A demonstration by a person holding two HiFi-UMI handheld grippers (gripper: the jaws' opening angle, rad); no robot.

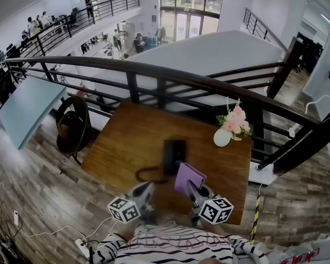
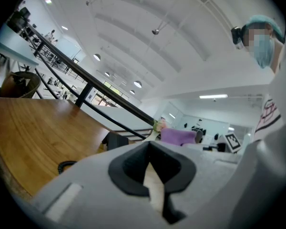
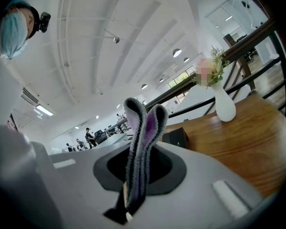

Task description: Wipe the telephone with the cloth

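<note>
So: we have right gripper (image 1: 195,196) clamped on folded purple cloth (image 3: 142,147), fold standing proud of jaws as wiping pad. Telephone (image 1: 174,156) lies mid table (image 1: 121,142), just ahead of cloth, untouched. Left gripper (image 1: 144,194) closed, empty, parked beside it, clear of wipe path.

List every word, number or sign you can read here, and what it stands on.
No text is readable.
Red print on the white item at the floor edge: too blurred.
Red print on the person's white top: too blurred.
Two marker cubes: black-and-white squares only, no letters.
No print shows on the black telephone or the purple cloth.
</note>
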